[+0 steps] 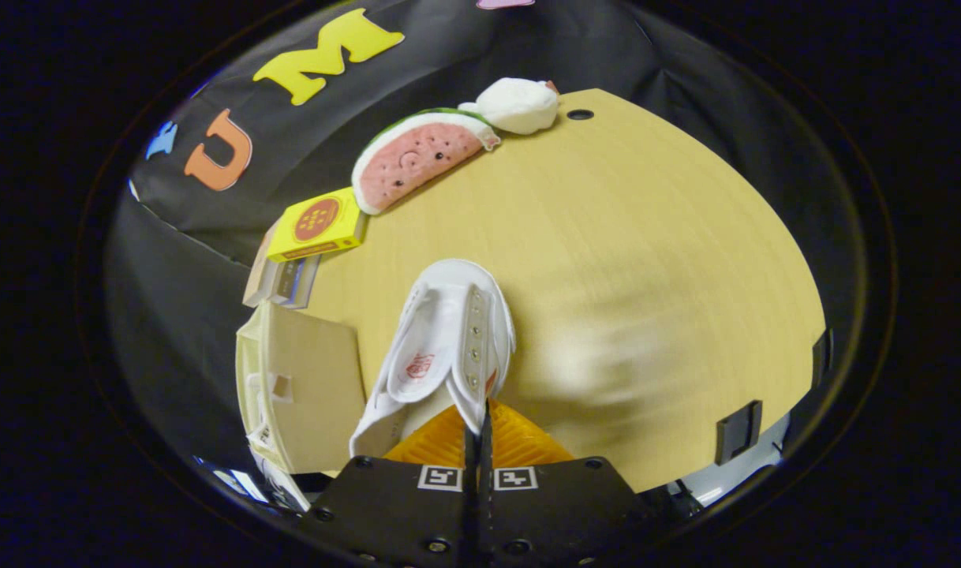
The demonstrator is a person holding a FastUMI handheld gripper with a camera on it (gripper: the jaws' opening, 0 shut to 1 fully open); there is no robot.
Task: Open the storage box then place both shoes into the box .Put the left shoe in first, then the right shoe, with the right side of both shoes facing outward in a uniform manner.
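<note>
We begin with the tabletop (pixel 646 260), a pale wood surface spreading from twelve to four o'clock ahead of the tongs. Next in size, at nine o'clock from the tongs, sits the storage box (pixel 307 386), cream-coloured, with its flap showing towards us; we cannot tell for certain how far open it stands. Along the far rim, at eleven o'clock, lie a plush watermelon slice (pixel 413 158) and, touching its upper end, a white plush toy (pixel 518 105). Nearer, at ten o'clock, a yellow carton (pixel 319 225) rests on a stack of small boxes (pixel 279 280).

The white shoe (pixel 441 347) hangs straight ahead at twelve o'clock, toe pointing away, lifted off the wood as we judge it (the blur beneath suggests motion). The tongs (pixel 478 418) are drawn narrow, both fingers pinching the thin edge of the shoe's upper near the eyelets.

What worries us: that grip catches only a sliver of canvas, so a swing towards nine o'clock could let the shoe twist or slip free. It could also snag the box flap on entry, or land with the wrong side facing outward.
</note>
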